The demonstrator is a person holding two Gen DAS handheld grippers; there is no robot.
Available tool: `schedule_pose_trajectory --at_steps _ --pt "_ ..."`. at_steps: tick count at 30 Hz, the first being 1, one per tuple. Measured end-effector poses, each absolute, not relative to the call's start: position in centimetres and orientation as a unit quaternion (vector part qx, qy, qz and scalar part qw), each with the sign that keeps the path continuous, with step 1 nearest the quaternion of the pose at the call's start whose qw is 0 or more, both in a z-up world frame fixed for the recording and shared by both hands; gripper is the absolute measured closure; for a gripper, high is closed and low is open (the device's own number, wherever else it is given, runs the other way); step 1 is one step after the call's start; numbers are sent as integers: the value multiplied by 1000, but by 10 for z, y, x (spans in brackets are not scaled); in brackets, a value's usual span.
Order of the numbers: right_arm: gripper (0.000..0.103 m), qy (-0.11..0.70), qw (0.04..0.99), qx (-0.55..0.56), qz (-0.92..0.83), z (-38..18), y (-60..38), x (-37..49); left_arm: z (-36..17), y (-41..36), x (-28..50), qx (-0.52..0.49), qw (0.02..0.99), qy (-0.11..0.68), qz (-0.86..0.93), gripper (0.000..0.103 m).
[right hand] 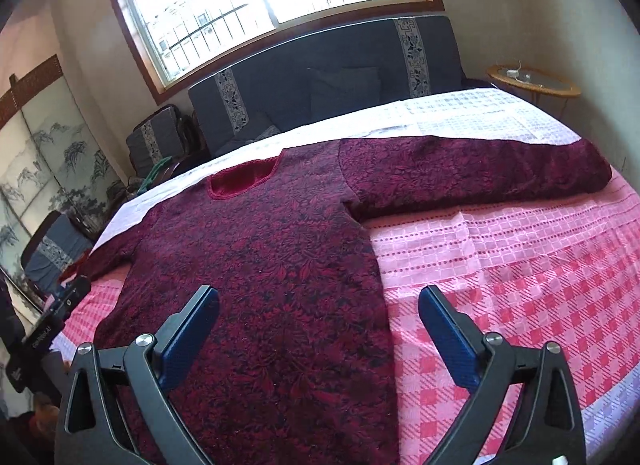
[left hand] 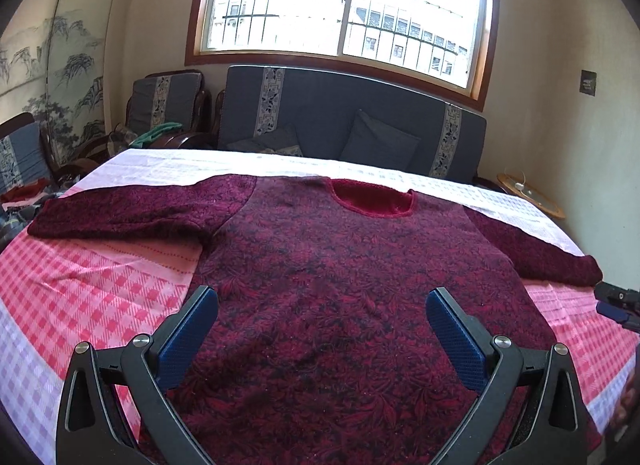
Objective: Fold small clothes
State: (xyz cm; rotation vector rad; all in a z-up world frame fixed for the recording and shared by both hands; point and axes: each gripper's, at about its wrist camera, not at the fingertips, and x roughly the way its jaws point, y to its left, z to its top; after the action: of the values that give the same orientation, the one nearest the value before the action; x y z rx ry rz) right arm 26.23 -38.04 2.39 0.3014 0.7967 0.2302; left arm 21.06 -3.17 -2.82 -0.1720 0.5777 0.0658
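Observation:
A dark red leaf-patterned sweater lies flat, front up, on a pink checked cloth, neckline at the far side and both sleeves spread sideways. My left gripper is open and empty above the sweater's lower body. My right gripper is open and empty above the sweater's right side edge, one finger over the garment and one over the cloth. The right sleeve stretches out to the right. The right gripper's tip shows at the right edge of the left wrist view, and the left gripper at the left of the right wrist view.
A grey sofa with cushions stands behind the table under a window. A small round side table is at the far right. Chairs with clothes and a painted screen are at the left.

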Motion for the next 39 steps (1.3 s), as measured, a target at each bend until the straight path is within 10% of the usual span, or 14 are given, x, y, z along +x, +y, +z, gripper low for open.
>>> schedule_pose_trajectory --at_steps 9,29,31,33,39 --pt "49 392 844 365 28 -22 -592 337 -67 -36 234 -98 942 322 1 0" --pt "46 345 812 462 -86 -60 -729 387 -69 -46 238 -78 938 337 -12 0" --pt "54 348 815 453 -95 -59 -729 391 -69 -45 240 -82 937 339 -14 0" --pt "88 373 816 425 -123 -60 -727 395 -70 -43 240 -85 936 340 -15 0" --pt "90 351 829 426 -94 -37 -708 391 -69 -39 238 -95 937 335 -15 0"
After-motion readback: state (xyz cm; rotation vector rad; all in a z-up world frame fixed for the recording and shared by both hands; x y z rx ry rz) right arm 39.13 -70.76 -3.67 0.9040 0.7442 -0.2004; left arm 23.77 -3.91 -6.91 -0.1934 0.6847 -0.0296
